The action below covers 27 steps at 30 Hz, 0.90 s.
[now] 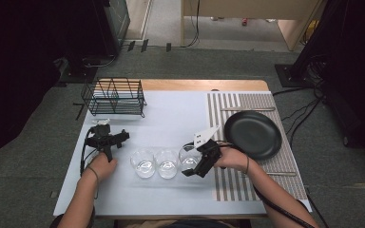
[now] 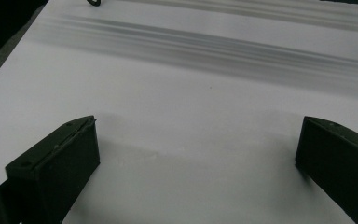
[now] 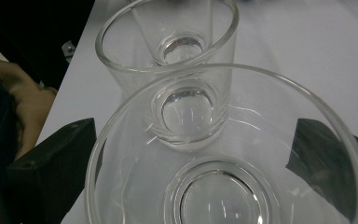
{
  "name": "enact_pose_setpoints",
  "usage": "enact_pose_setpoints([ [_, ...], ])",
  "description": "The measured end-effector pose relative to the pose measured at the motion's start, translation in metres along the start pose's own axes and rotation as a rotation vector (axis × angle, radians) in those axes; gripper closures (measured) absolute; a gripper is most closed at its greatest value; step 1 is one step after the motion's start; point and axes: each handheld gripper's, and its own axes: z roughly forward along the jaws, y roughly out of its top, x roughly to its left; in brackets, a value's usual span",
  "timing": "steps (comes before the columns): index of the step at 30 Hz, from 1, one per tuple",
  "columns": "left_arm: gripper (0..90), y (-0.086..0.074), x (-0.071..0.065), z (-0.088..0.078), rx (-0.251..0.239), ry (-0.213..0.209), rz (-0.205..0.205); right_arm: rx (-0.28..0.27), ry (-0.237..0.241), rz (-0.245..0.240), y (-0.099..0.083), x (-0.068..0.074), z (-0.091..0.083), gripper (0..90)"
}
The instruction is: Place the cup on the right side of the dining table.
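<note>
Right gripper [image 1: 190, 172] fingers spread either side of rightmost glass [image 1: 188, 156], not clamped. Left gripper [image 1: 108, 135] fingers open over bare desk [image 1: 171, 114].

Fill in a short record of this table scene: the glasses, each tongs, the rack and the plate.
glasses: three clear ones in a row, upright; right glass, middle glass, left glass
right tongs: open, jaws either side of the right glass
left tongs: open, over bare table
rack: black wire, far left
plate: black, on striped mat
</note>
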Motion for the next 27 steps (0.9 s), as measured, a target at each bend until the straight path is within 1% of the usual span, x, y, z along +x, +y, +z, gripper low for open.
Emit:
enact_pose_setpoints([
  [4,0.0,0.0,0.0,0.0,0.0,0.0,0.0,0.0,0.006,0.005,-0.0013,0.0001,-0.0003,0.0],
  [8,0.0,0.0,0.0,0.0,0.0,0.0,0.0,0.001,0.0,0.009,-0.0023,0.0006,-0.0008,0.0],
  [13,0.0,0.0,0.0,0.0,0.0,0.0,0.0,-0.008,-0.015,-0.013,-0.0023,0.0022,-0.0002,1.0],
  [18,0.0,0.0,0.0,0.0,0.0,0.0,0.0,-0.004,-0.025,-0.017,-0.0028,0.0015,0.0004,1.0],
  [22,0.0,0.0,0.0,0.0,0.0,0.0,0.0,-0.019,-0.038,-0.012,-0.0032,-0.001,-0.0012,7.9],
  [27,0.0,0.0,0.0,0.0,0.0,0.0,0.0,-0.025,-0.034,-0.016,-0.004,-0.0017,-0.0021,8.5],
])
